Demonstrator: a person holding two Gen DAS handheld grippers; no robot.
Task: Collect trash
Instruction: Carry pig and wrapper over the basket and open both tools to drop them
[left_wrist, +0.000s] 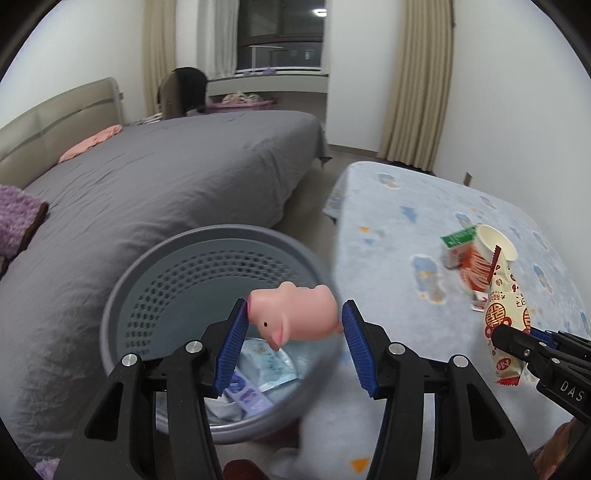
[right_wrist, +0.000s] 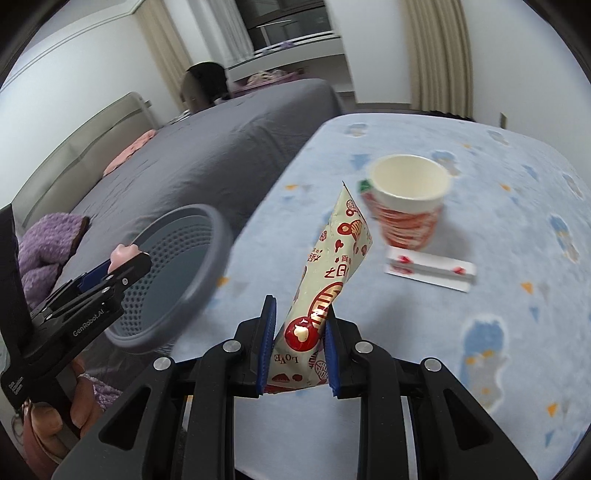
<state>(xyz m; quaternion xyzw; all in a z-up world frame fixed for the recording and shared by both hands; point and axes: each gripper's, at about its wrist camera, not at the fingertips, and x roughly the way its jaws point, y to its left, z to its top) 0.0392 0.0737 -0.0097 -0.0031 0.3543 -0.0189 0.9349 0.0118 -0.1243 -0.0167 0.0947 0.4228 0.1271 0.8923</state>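
Left gripper pinched pink pig toy above grey bin, wrappers already inside; right gripper clamped snack wrapper; paper cup, carton, flat packet remained on table

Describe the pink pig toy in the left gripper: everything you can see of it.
The pink pig toy is small, smooth and glossy, apparently soft rubber or vinyl, with a black dot eye and a drooping ear. It lies sideways, clamped end to end between the blue ribbed pads of the left gripper, snout against one pad, rump against the other. It hangs above the opening of the grey perforated bin, touching only the pads.
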